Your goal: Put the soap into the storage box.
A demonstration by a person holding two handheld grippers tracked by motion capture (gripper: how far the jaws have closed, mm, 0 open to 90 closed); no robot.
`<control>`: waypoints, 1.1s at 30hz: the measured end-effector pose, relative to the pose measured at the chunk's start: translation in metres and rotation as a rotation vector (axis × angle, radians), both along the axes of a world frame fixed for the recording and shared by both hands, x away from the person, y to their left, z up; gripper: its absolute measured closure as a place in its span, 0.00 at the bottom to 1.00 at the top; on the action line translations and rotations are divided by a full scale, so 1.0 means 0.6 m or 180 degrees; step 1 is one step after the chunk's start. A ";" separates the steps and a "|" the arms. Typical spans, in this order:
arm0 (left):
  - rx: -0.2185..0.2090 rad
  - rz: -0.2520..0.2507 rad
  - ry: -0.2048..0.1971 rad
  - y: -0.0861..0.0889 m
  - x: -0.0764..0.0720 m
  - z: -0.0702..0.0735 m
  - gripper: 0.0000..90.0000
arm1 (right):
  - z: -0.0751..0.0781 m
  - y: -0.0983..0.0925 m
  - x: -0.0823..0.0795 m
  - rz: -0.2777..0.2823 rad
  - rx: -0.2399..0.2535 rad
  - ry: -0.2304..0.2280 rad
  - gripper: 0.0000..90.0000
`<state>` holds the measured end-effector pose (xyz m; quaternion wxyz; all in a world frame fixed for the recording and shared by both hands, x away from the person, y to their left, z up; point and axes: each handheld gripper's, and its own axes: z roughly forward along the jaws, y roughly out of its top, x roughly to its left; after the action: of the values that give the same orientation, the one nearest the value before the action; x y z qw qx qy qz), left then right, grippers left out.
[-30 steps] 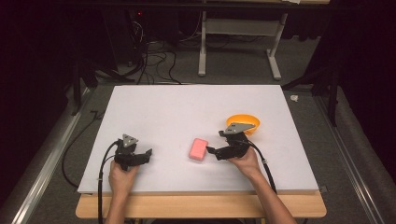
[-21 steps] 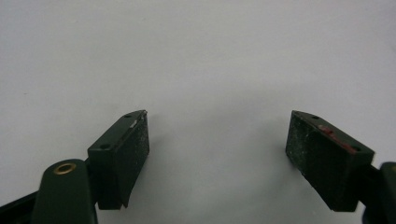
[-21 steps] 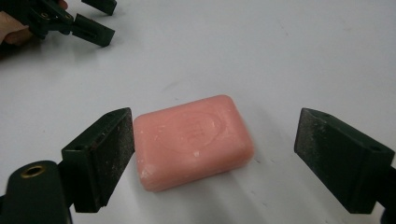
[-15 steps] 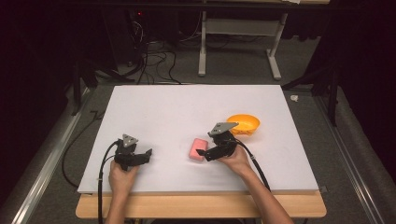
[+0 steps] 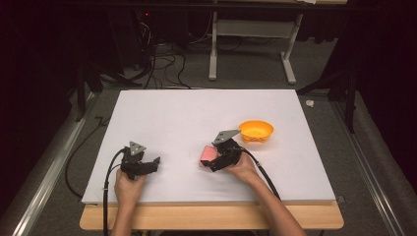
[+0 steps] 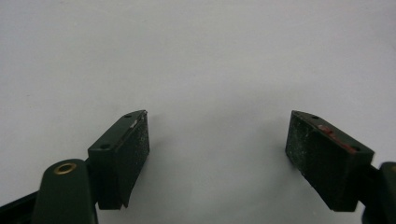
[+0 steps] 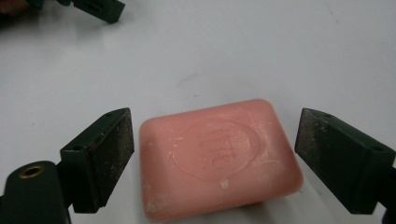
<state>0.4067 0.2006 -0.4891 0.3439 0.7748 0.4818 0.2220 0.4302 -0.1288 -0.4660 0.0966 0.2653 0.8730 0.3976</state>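
Note:
A pink bar of soap point(image 7: 217, 156) lies flat on the white table point(image 5: 196, 118), and in the high view the soap point(image 5: 206, 156) sits just left of my right hand. My right gripper point(image 7: 212, 149) is open, its jaws on either side of the bar with small gaps, not touching it. In the high view the right gripper point(image 5: 215, 161) hangs low over the soap. My left gripper point(image 6: 217, 149) is open with bare table between its jaws; from above the left gripper point(image 5: 153, 163) rests at the front left. An orange bowl point(image 5: 256, 131) stands behind the right gripper.
The other hand's gripper tip point(image 7: 100, 9) shows at the top left of the right gripper view. The table's front wooden edge point(image 5: 211, 216) runs below both forearms. Cables trail from each gripper toward the front.
My right gripper has moved left from beside the orange bowl to the pink soap and now straddles it. The left gripper has stayed still.

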 end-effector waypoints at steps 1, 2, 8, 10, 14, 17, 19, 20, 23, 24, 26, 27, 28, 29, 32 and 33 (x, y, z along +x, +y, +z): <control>-0.0001 0.0000 0.0002 0.000 0.000 0.000 0.24 | -0.003 0.002 0.000 -0.0005 -0.0044 0.0000 0.13; -0.0001 0.0000 0.0001 0.000 0.000 0.000 0.24 | -0.005 0.004 0.001 -0.0001 -0.0076 -0.0001 0.13; -0.0002 0.0000 0.0002 0.000 0.000 0.000 0.24 | -0.010 0.006 0.001 0.0025 -0.0111 -0.0023 0.13; 0.0010 0.0000 -0.0009 0.000 0.000 0.000 0.24 | -0.013 0.007 0.001 0.0037 -0.0138 -0.0015 0.13; 0.0001 0.0000 -0.0002 0.000 0.000 0.000 0.24 | -0.015 0.008 0.001 0.0039 -0.0183 -0.0004 0.13; -0.0003 0.0001 0.0002 0.000 0.000 0.000 0.24 | -0.017 0.010 0.000 0.0035 -0.0209 -0.0005 0.13; -0.0004 0.0000 0.0003 0.000 0.000 0.000 0.24 | -0.023 0.012 -0.002 0.0051 -0.0318 -0.0007 0.14; -0.0004 -0.0001 0.0005 0.000 0.000 0.000 0.24 | -0.023 0.012 -0.002 0.0051 -0.0318 -0.0007 0.14; -0.0012 -0.0001 0.0008 0.001 0.001 0.000 0.24 | -0.031 0.012 -0.003 0.0040 -0.0305 -0.0005 0.15; -0.0003 0.0000 0.0001 0.000 0.000 0.000 0.24 | -0.032 0.011 -0.003 0.0053 -0.0287 -0.0018 0.15; 0.0003 0.0001 -0.0003 0.000 0.000 0.000 0.24 | -0.031 0.011 -0.004 0.0033 -0.0298 -0.0019 0.15; 0.0001 0.0000 -0.0001 0.000 0.000 0.000 0.24 | -0.032 0.012 -0.004 0.0033 -0.0299 -0.0025 0.15; 0.0000 0.0000 -0.0001 0.000 0.000 0.000 0.24 | -0.031 0.012 -0.005 0.0030 -0.0301 -0.0019 0.15; 0.0000 0.0001 -0.0002 0.000 0.000 0.000 0.24 | -0.031 0.012 -0.005 0.0037 -0.0300 -0.0023 0.15; 0.0008 0.0002 -0.0007 0.000 0.000 0.000 0.24 | -0.031 0.012 -0.006 0.0026 -0.0302 -0.0019 0.15; 0.0013 0.0001 -0.0008 0.000 0.000 0.000 0.24 | -0.031 0.012 -0.006 0.0016 -0.0299 -0.0009 0.15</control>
<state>0.4064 0.2003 -0.4891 0.3430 0.7751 0.4810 0.2241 0.4263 -0.1215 -0.4845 0.1092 0.2578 0.8912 0.3568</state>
